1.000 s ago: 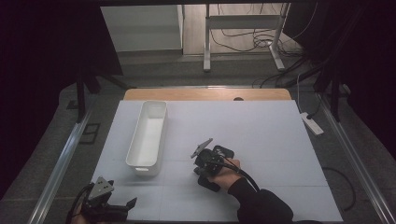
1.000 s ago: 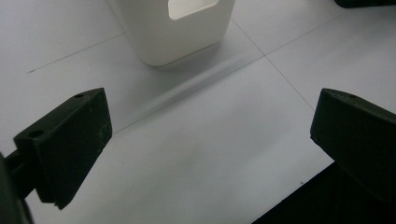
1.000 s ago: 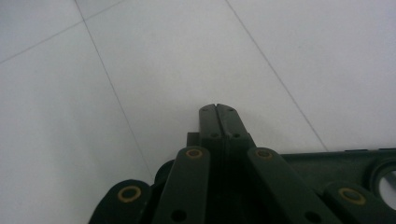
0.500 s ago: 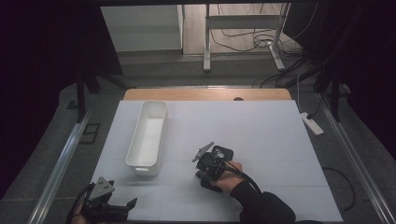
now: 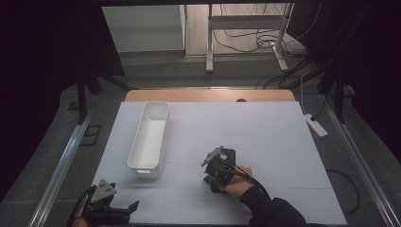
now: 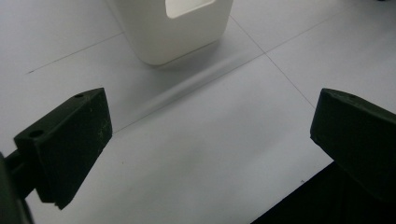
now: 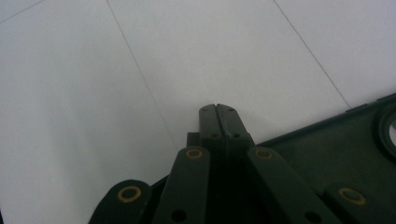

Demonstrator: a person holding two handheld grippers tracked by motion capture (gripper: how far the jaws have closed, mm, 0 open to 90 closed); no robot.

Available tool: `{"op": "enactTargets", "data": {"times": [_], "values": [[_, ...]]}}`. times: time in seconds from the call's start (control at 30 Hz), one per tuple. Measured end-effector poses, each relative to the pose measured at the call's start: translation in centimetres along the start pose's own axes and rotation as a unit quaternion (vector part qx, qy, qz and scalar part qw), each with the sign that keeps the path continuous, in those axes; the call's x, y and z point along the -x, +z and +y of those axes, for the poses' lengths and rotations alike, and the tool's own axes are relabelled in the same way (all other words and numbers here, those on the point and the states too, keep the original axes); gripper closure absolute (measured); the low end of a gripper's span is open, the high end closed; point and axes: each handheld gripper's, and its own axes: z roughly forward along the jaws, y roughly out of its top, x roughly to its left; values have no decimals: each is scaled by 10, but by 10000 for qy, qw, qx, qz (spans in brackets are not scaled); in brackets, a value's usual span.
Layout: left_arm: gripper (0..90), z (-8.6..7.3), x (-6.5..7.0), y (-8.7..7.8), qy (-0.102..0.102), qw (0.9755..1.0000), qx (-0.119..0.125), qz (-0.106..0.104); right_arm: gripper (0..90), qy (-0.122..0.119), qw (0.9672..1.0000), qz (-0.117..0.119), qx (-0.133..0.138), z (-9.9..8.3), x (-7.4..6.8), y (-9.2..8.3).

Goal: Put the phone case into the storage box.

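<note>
Black tongs (image 7: 218,108) pressed together over white table (image 7: 93,93), perhaps touching it; dark plate (image 7: 345,140) alongside.

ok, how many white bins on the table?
1. The white bin lies on the left half of the table, long side running away from the person, and looks empty. Its near end also shows ahead of the left gripper.

One white bin (image 5: 150,139) is counted on one white table (image 5: 265,137), toward ten o'clock of centre; two grippers are counted, the left gripper (image 5: 118,213) at seven o'clock, the right gripper (image 5: 218,166) at six
</note>
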Motion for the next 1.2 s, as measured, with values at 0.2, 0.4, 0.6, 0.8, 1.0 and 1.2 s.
{"op": "enactTargets", "data": {"times": [0.2,0.4,0.6,0.8,1.0,1.2], "values": [[0,0,0,0,-4,10000,4,-7,900,65,10000,-3,-38,-7,2,-5],[0,0,0,0,-6,10000,2,-7,900,194,9998,-9,-40,-15,7,-10],[0,0,0,0,-4,10000,1,-7,900,308,9995,-85,-44,-23,14,-15],[0,0,0,0,-3,10000,-9,-3,900,395,9990,-183,-36,-30,21,-21],[0,0,0,0,0,10000,-11,1,900,498,9985,-221,-27,-36,28,-25],[0,0,0,0,3,10000,-12,1,900,588,9979,-260,-14,-41,36,-28]]}}
